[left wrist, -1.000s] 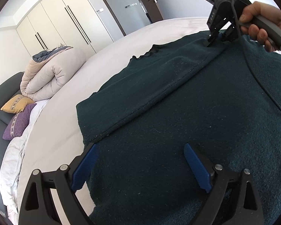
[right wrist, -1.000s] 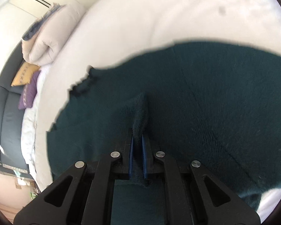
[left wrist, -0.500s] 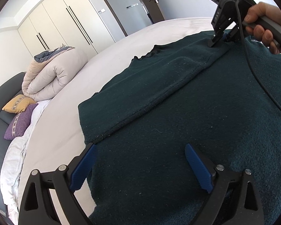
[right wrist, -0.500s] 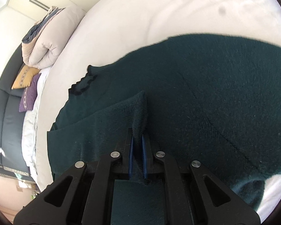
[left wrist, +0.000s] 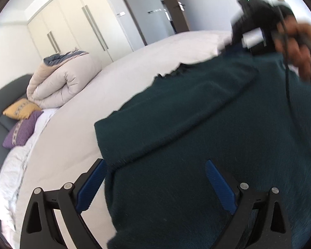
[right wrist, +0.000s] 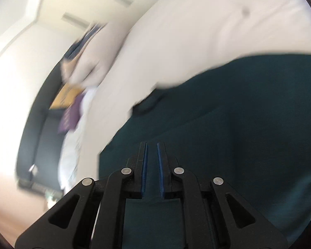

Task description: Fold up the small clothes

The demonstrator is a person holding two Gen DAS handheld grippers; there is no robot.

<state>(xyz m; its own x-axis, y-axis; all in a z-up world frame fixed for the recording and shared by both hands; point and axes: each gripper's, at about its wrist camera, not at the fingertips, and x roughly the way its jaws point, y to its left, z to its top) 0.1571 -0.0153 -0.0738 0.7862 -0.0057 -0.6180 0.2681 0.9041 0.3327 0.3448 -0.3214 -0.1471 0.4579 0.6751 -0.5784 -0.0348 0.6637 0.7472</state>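
Dark teal knitted garment on white bed: soft, limp, light | grip folded edge at 9 o'clock | left tool wide open, empty | right tool slightly parted, gripping nothing.

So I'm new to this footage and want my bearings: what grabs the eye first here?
The dark green garment spread over the white bed dominates both views. The left gripper hangs wide open over its near edge, while the right gripper, blurred, shows a narrow gap with no cloth in it. A rolled duvet sits by the wardrobe.
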